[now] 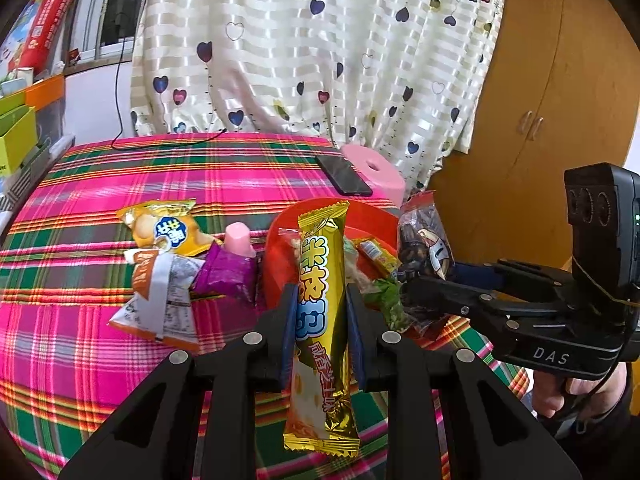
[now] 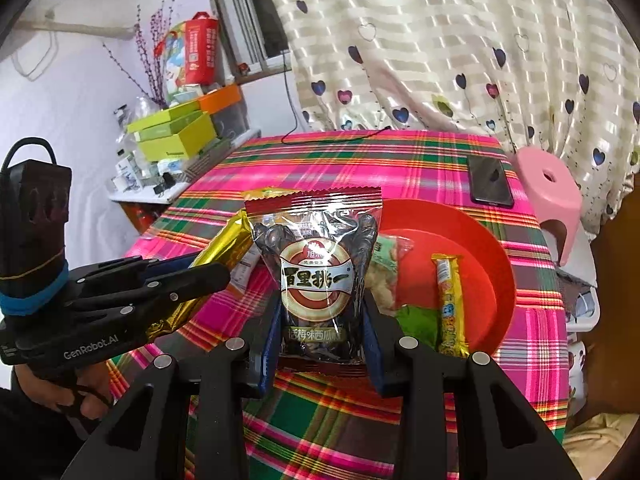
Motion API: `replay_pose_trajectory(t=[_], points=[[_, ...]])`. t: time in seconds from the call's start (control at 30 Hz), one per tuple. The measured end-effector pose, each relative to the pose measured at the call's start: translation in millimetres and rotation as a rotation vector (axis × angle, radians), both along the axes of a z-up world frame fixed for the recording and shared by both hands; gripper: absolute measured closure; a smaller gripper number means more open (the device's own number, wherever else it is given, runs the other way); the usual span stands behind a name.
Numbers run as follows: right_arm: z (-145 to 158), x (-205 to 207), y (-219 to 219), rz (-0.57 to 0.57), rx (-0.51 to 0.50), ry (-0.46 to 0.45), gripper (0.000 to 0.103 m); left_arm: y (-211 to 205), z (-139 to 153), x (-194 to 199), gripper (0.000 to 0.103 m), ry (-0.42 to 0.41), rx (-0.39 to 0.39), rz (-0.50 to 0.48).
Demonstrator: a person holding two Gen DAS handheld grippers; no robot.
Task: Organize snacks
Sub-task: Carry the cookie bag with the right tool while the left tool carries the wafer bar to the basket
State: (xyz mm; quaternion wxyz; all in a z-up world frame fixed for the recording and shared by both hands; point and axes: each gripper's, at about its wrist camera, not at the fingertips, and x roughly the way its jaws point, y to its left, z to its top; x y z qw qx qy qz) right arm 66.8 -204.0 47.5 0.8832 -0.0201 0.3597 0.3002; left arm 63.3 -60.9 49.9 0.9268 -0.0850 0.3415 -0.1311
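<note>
My left gripper (image 1: 321,290) is shut on a long gold snack bar (image 1: 324,360), held upright above the plaid tablecloth (image 1: 80,344). In the right wrist view my right gripper (image 2: 323,304) is shut on a dark bag of melon seeds (image 2: 316,272). Each view shows the other gripper at its side, the left gripper (image 2: 208,268) and the right gripper (image 1: 404,284). Behind them a red bowl (image 2: 484,256) holds a yellow bar (image 2: 450,304), a green pack (image 2: 416,320) and a pale pack (image 2: 384,276). Left of the bowl lie a yellow biscuit pack (image 1: 168,228), an orange-white pack (image 1: 160,300), a purple pack (image 1: 226,276) and a pink jelly cup (image 1: 238,238).
A black phone (image 2: 490,182) lies at the table's far right corner, with a pink stool (image 2: 548,184) just beyond it. A heart-print curtain (image 1: 320,40) hangs behind the table. Stacked boxes (image 2: 176,132) stand to the left and a wooden cupboard (image 1: 540,100) to the right.
</note>
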Motion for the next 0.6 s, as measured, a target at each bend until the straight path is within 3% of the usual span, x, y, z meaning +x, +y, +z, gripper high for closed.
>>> replay_pose_trajectory(t=[0.6], points=[[-14.9, 44.7, -57.4, -0.175, -0.020, 0.036, 0.069, -14.1, -11.6, 36.3, 0.079, 0.042, -0.015, -0.021]])
